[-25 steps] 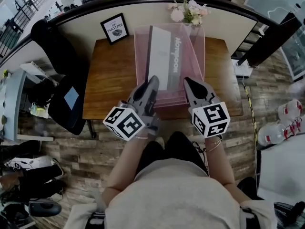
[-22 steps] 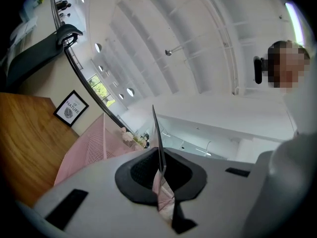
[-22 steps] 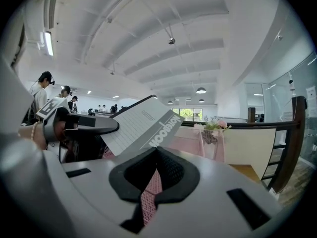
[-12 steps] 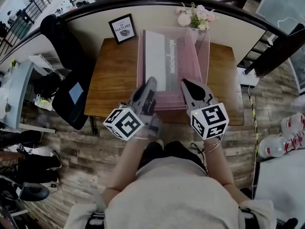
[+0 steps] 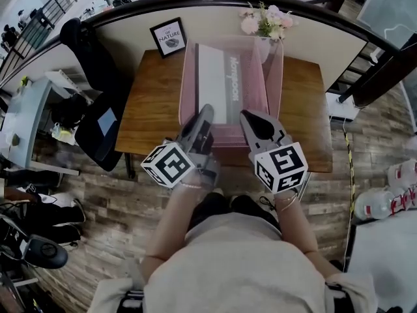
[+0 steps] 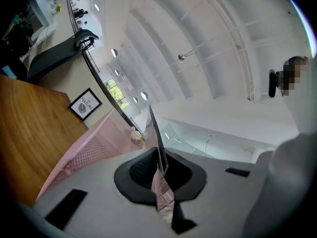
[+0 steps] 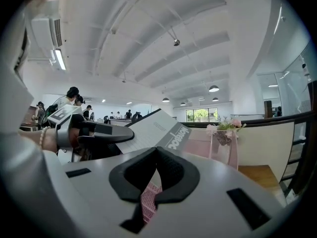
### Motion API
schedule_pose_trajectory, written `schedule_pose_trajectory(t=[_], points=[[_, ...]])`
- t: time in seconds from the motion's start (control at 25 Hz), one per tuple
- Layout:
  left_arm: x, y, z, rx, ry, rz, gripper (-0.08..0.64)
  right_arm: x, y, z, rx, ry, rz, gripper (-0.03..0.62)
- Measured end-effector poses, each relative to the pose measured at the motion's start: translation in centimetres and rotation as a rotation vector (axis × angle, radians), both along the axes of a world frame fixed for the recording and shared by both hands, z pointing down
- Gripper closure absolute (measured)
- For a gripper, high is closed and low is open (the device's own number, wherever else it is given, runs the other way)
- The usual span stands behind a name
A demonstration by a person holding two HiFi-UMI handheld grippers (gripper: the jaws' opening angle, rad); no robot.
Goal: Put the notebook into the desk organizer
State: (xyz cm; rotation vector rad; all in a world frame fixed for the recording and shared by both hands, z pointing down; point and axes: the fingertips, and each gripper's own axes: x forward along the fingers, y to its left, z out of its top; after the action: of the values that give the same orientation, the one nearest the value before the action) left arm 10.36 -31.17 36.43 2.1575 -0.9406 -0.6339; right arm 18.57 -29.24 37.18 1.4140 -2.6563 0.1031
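The grey-and-white notebook (image 5: 221, 83) lies tilted inside the pink mesh desk organizer (image 5: 273, 77) on the wooden desk (image 5: 150, 103). My left gripper (image 5: 207, 113) is shut on the notebook's near edge. In the left gripper view that edge (image 6: 156, 133) rises as a thin dark sheet from between the pads (image 6: 161, 170). My right gripper (image 5: 247, 117) hovers beside it at the organizer's front, shut with nothing held. The right gripper view shows its pads (image 7: 157, 152) meeting, the notebook (image 7: 153, 130) to the left and the organizer (image 7: 223, 148) behind.
A framed picture (image 5: 168, 36) and a small bunch of flowers (image 5: 264, 19) stand at the back of the desk. A black chair (image 5: 98, 109) is at the desk's left side. Water bottles (image 5: 391, 197) lie on the floor to the right.
The head camera has shifted a little. My right gripper has drifted slightly left, closer to the left one. The left gripper still holds the notebook in the organizer.
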Motion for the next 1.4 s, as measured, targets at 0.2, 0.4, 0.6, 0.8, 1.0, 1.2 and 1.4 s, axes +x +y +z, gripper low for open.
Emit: schedule_pose_trajectory(t=[0.2,0.4,0.6,0.8,1.0,1.2,1.4], points=[[-0.1,0.0,0.7,-0.035,0.001,-0.018,0.546,-0.3,0.7,0.6,-0.011,-0.005,-0.017,0.580],[0.1,-0.2,0.4,-0.043,0.041,0.000,0.546,-0.4,0.8,0.8,-0.017,-0.008,-0.023,0.580],[1.1,-0.2,0.2,-0.057,0.082,0.030,0.551,-0.1,0.9,1.0,-0.025,-0.005,-0.021,0.580],[1.8,-0.5,1.7,-0.119,0.045,0.046,0.536,0.1,0.6,1.0,-0.021,-0.005,-0.005,0.580],[1.7,-1.3,2.3,-0.157,-0.013,0.031,0.512,0.0,0.5,1.3,-0.031,-0.006,0.000,0.580],[1.9,-1.7,2.6,-0.189,-0.059,0.031,0.495,-0.1,0.4,1.3,-0.035,-0.017,0.001,0.580],[2.3,-1.9,2.6,-0.171,-0.200,0.028,0.473,0.0,0.4,1.3,-0.028,-0.021,0.006,0.580]])
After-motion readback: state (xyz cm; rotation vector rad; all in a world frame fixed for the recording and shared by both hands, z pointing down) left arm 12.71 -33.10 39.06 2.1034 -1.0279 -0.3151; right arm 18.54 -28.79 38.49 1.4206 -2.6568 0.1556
